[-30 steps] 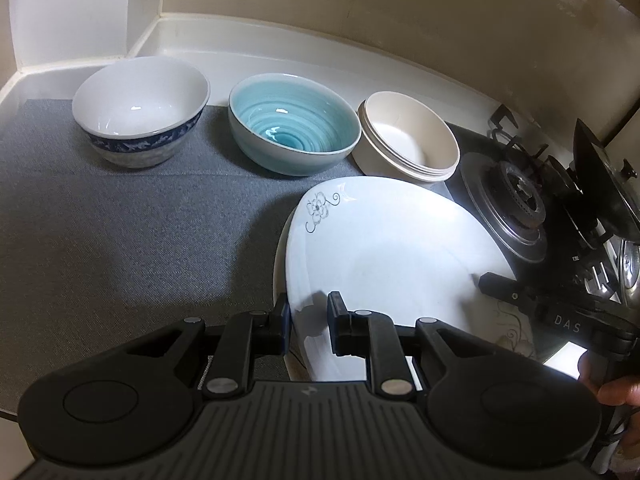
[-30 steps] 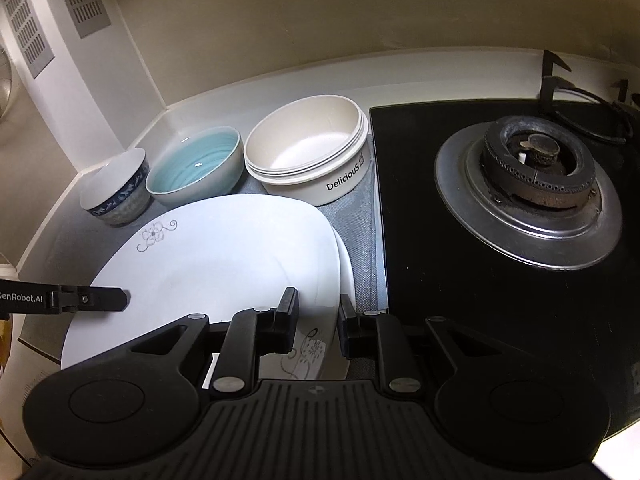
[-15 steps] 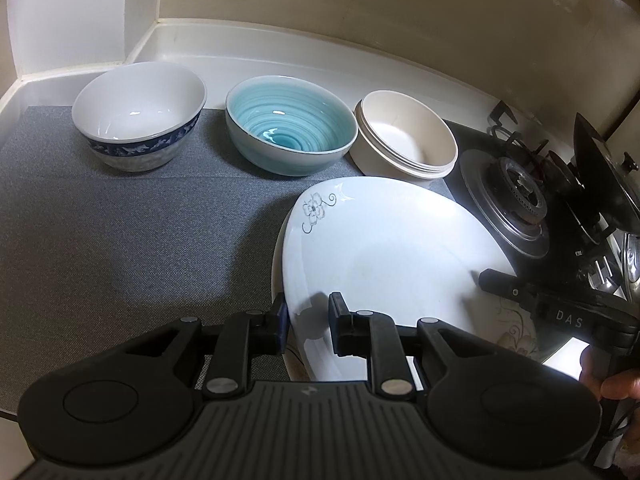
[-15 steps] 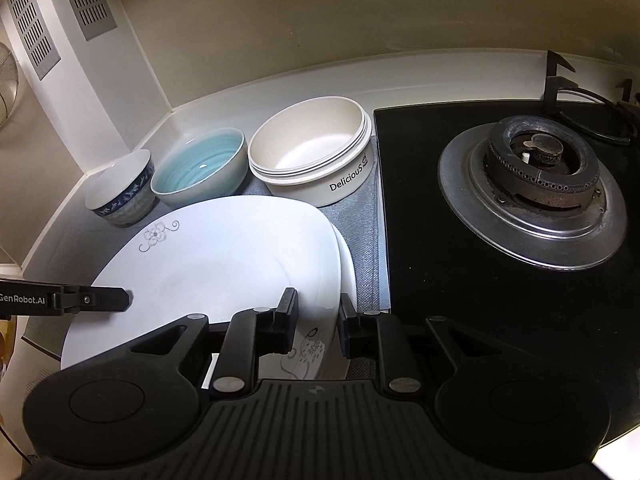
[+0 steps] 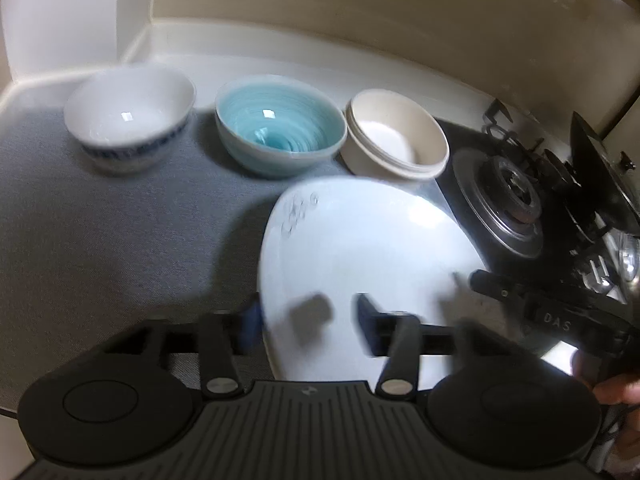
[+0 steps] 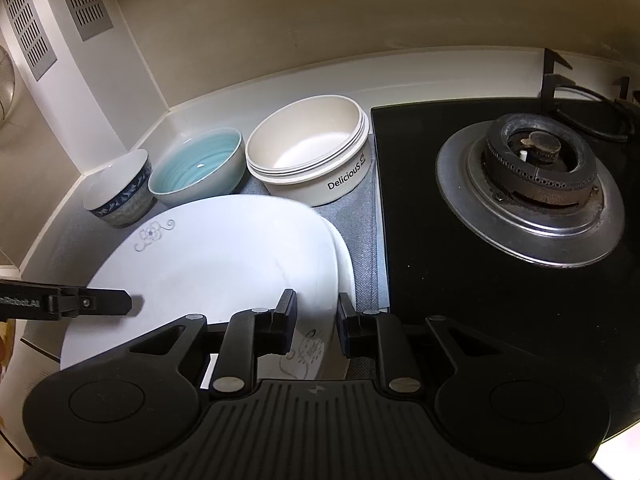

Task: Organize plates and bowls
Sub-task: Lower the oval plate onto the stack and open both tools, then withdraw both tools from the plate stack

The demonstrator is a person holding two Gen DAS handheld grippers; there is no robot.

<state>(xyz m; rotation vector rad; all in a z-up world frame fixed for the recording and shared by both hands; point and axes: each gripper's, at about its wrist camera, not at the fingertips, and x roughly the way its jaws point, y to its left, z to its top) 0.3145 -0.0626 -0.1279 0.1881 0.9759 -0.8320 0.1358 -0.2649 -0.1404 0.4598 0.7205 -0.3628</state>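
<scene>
Plate (image 5: 360,248) rim sat between the spread left gripper (image 5: 306,320) fingers; right gripper (image 6: 318,320), jaws apart, straddled its 5 o'clock edge, bowls (image 6: 200,168) at 12

A black gas stove (image 6: 500,280) fills the table's right side. Left of it lies a grey mat (image 5: 100,232); behind it rises a cream wall (image 6: 320,8). Far left of it, a white vented column (image 6: 52,40).

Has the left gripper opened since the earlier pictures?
Yes. The left gripper now stands wider across the white plate rim; its fingers were closer together before.
</scene>
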